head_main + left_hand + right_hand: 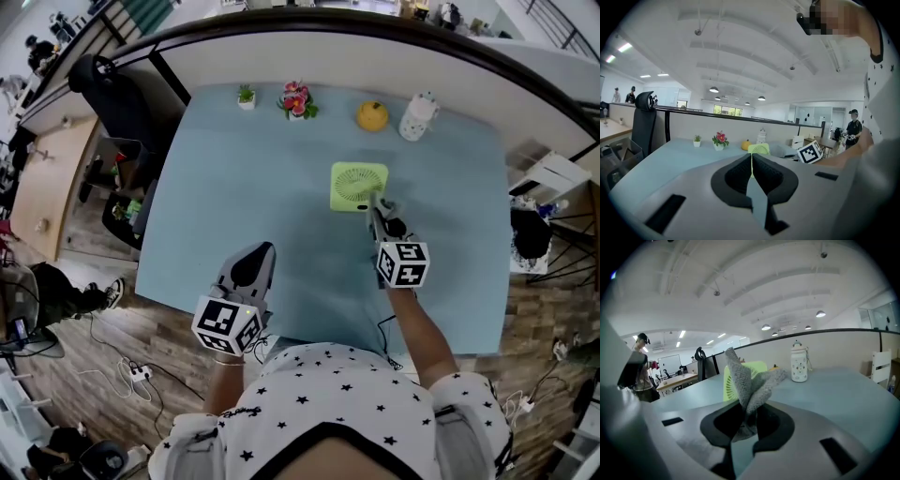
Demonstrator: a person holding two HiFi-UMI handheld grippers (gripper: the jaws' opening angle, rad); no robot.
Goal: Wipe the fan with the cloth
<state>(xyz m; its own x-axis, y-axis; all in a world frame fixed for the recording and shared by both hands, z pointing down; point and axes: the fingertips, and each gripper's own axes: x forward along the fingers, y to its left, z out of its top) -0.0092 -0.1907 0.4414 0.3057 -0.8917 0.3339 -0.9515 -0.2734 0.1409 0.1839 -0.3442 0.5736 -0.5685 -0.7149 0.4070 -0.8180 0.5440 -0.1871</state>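
Jaws of the right gripper [749,414] pinch a grey cloth [751,380] in front of the green fan [731,387]. Only the head view shows the fan [358,186] centre-frame on a blue table [234,197]. Left gripper [752,164] jaws meet, holding nothing.

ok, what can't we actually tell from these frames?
- Cloth-to-fan contact: in the right gripper view the cloth overlaps the fan, hiding any gap. In the head view the right gripper covers the cloth.
- Fan's front: in the left gripper view the left gripper blocks most of it.
- Fan grille detail: too small in the head view.
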